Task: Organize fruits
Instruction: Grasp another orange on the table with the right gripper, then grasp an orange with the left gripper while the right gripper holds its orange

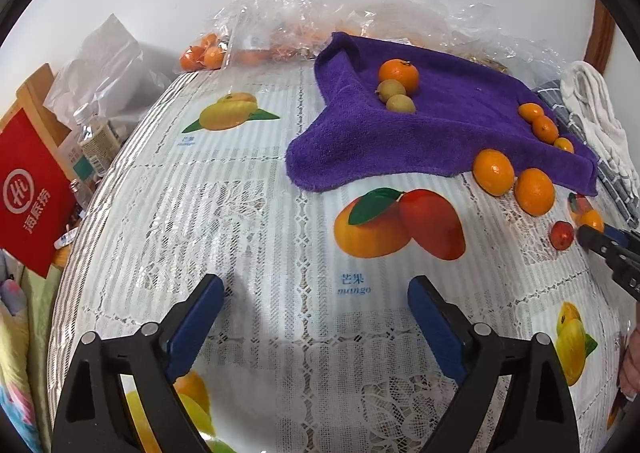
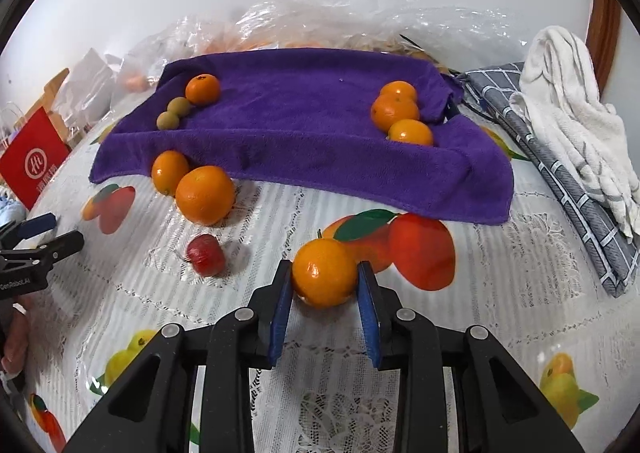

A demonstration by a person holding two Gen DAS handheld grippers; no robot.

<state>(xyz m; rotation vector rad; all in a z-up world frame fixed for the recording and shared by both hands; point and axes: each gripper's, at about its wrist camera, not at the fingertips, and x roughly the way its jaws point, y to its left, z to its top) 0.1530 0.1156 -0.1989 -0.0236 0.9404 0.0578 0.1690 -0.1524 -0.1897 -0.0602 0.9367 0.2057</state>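
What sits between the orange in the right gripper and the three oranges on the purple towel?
Nothing visible: only bare tablecloth and the towel's raised front fold lie between the gripped orange and the trio.

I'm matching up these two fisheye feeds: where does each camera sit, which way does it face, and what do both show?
Left wrist: sits behind the left gripper, jaws wide and empty, tilted down across the fruit-print tablecloth toward the purple towel; the right gripper enters at the right edge.
Right wrist: sits behind the right gripper, shut on a mandarin, facing the purple towel; left gripper and a hand at left.
Shared: towel, red fruit, mandarins.
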